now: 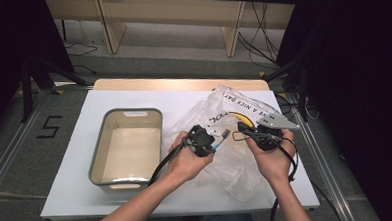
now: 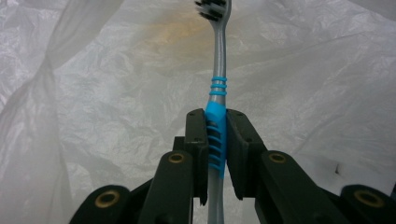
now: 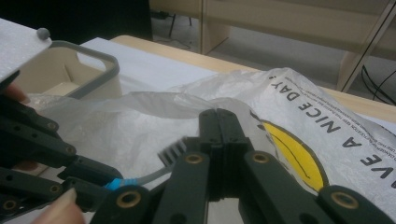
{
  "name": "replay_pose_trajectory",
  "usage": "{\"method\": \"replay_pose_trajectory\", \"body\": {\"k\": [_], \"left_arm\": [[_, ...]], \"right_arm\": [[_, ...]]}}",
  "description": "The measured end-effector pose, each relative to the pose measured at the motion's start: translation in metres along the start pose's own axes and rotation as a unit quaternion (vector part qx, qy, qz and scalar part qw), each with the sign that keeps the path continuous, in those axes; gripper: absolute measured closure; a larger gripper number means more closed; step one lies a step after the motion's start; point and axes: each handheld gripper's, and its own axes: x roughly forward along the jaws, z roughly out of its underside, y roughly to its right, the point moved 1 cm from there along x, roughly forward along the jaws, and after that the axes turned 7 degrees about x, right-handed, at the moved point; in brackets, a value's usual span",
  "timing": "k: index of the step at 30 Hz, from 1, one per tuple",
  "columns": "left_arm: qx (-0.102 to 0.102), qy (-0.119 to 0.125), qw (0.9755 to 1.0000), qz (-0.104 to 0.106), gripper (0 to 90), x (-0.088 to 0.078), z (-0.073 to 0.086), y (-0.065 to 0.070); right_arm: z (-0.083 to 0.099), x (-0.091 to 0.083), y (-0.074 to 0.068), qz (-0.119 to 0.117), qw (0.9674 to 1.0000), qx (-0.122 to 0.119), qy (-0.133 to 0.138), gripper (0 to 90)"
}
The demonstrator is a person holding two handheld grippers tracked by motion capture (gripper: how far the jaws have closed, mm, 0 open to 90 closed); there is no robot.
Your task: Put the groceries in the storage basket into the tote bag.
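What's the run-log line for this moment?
left gripper: shut on blue-and-grey plastic toothbrush | right gripper: shut on white crinkled plastic bag | grey-rimmed beige tub: holds nothing

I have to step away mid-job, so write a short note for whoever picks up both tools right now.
Left tool: shut on the toothbrush at its blue grip, bristles pointing toward the plastic bag.
Right tool: shut, jaws pressed together, apparently pinching the bag's film; hard to confirm.
Things: bag lies crumpled on the white table, right of the grey-rimmed bin.
Done: toothbrush picked up.
Left: probably put it into the bag or bin, then release.
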Motion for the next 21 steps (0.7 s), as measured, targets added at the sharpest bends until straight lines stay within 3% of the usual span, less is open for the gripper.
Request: {"method": "replay_pose_trajectory", "body": {"k": [11, 21], "left_arm": [[0.003, -0.007, 0.9999, -0.011, 79.2, 0.012, -0.008, -0.003], [0.021, 0.009, 0.9994, -0.025, 79.1, 0.025, -0.015, -0.004]], "right_arm": [[0.0, 0.0, -0.001, -0.002, 1.0, -0.001, -0.002, 90.0], [0.001, 0.002, -0.001, -0.004, 1.0, -0.004, -0.005, 90.0]]}}
